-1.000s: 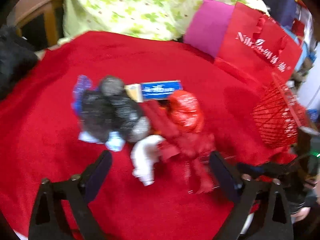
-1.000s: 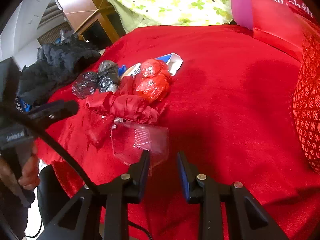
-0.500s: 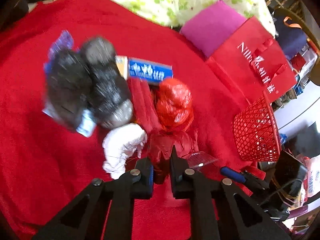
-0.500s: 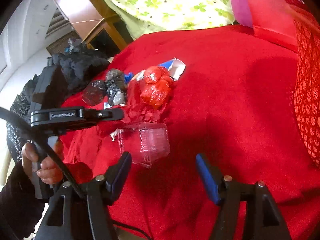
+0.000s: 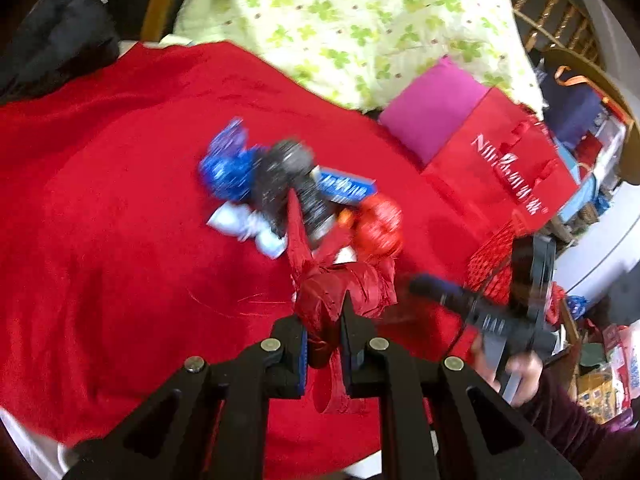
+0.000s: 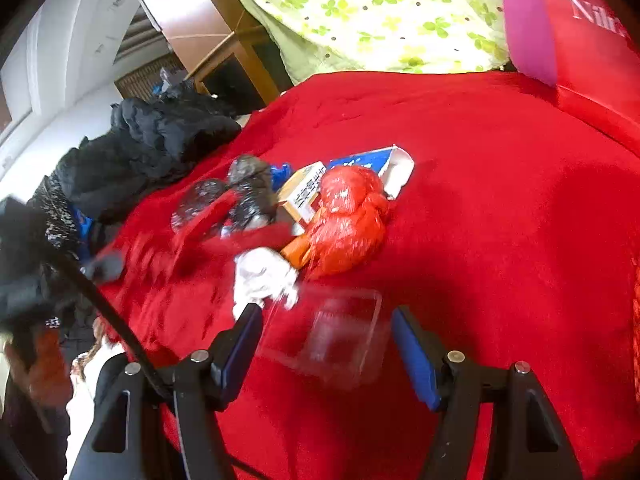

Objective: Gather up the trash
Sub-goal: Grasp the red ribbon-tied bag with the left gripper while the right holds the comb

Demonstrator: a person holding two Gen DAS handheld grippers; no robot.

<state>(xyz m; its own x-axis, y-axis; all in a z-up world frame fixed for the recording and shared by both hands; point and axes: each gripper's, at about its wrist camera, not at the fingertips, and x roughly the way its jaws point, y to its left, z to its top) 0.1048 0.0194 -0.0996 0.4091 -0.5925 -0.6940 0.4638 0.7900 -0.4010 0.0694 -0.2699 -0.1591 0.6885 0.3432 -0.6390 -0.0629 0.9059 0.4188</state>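
Note:
A pile of trash lies on the red blanket: a black crumpled bag, a blue wrapper, a blue-white box, a shiny red-orange bag and a white tissue. My left gripper is shut on a dark red crumpled bag and holds it lifted off the pile. My right gripper is open around a clear plastic container that lies between its fingers.
A red mesh basket stands at the blanket's right edge. A red paper bag and a magenta bag lean at the back right. A green clover-print quilt is behind. Black clothes lie at the left.
My left gripper closed on the dark red bag and pulled it up and back from the pile. My right gripper opened wide and moved forward around the clear container.

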